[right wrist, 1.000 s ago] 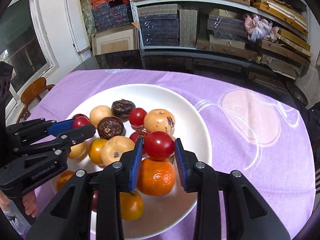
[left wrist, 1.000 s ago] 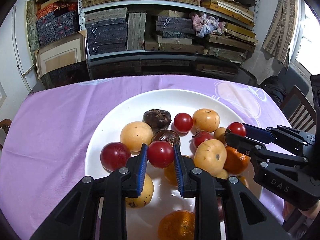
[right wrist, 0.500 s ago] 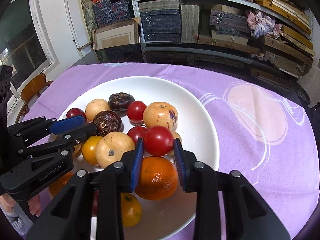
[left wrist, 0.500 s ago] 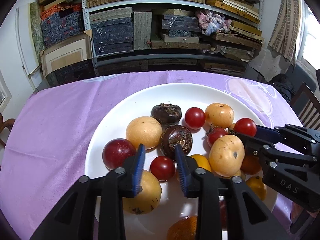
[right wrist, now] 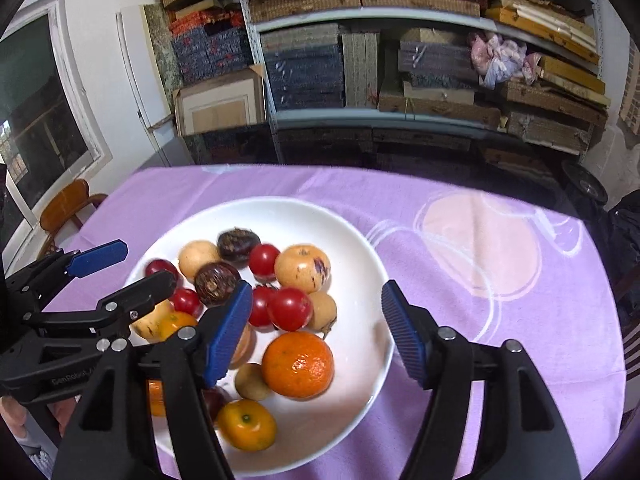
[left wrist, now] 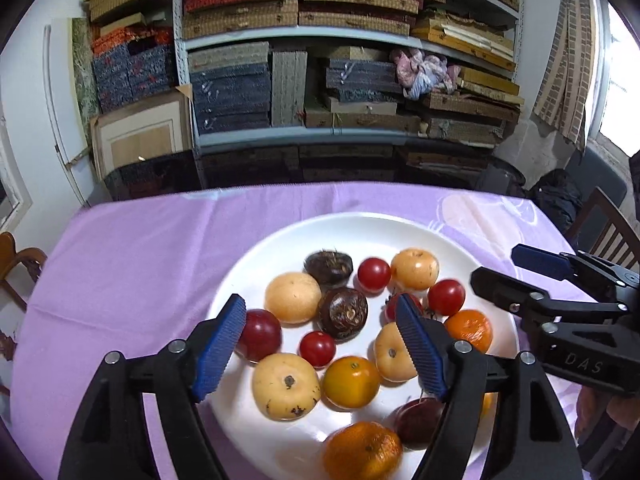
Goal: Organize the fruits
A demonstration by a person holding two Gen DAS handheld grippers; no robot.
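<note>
both grippers spread over the fruit plate

left gripper (left wrist: 320, 336): jaws just opened wide, nothing pinched; a cherry tomato (left wrist: 317, 348) lies on the white plate (left wrist: 248, 280) directly below the gap, loose among pale round fruits. right gripper (right wrist: 316, 330): jaws likewise just opened, empty; a second cherry tomato (right wrist: 290, 309) sits ahead between its pads beside a mandarin (right wrist: 298, 364). each tomato lies nearest its own gripper; round, no long axis.

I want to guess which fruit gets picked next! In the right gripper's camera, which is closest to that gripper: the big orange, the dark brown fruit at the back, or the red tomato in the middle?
1. Big orange, just ahead of the right gripper, between its open jaws.
2. Red tomato, mid-plate, behind the orange.
3. Dark brown fruit, at the back of the pile.
</note>
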